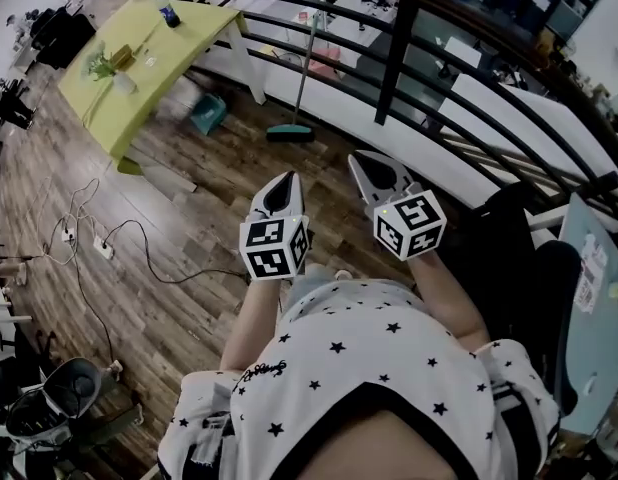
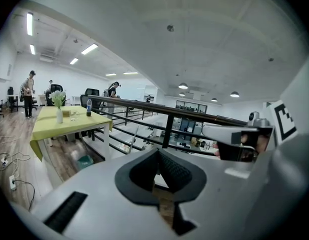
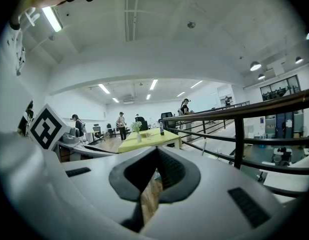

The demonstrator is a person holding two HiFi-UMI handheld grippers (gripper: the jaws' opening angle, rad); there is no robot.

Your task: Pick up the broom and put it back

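Note:
The broom (image 1: 301, 80) leans against the dark railing (image 1: 394, 63), its teal head (image 1: 290, 133) on the wood floor a little ahead of me. Both grippers are held out in front of my chest and point toward it, still apart from it. My left gripper (image 1: 285, 180) is shut and holds nothing. My right gripper (image 1: 361, 160) beside it also looks shut and empty. In the left gripper view the broom's pale handle (image 2: 133, 138) slants beyond the closed jaws (image 2: 158, 151). The right gripper view shows its jaws (image 3: 156, 150) met, with the handle (image 3: 203, 146) far off.
A yellow-green table (image 1: 149, 43) with a bottle (image 1: 167, 10) and a flower vase (image 1: 117, 76) stands left of the broom, a teal bin (image 1: 209, 114) under it. Cables and a power strip (image 1: 103, 249) lie on the floor at left. People stand far off (image 2: 28, 91).

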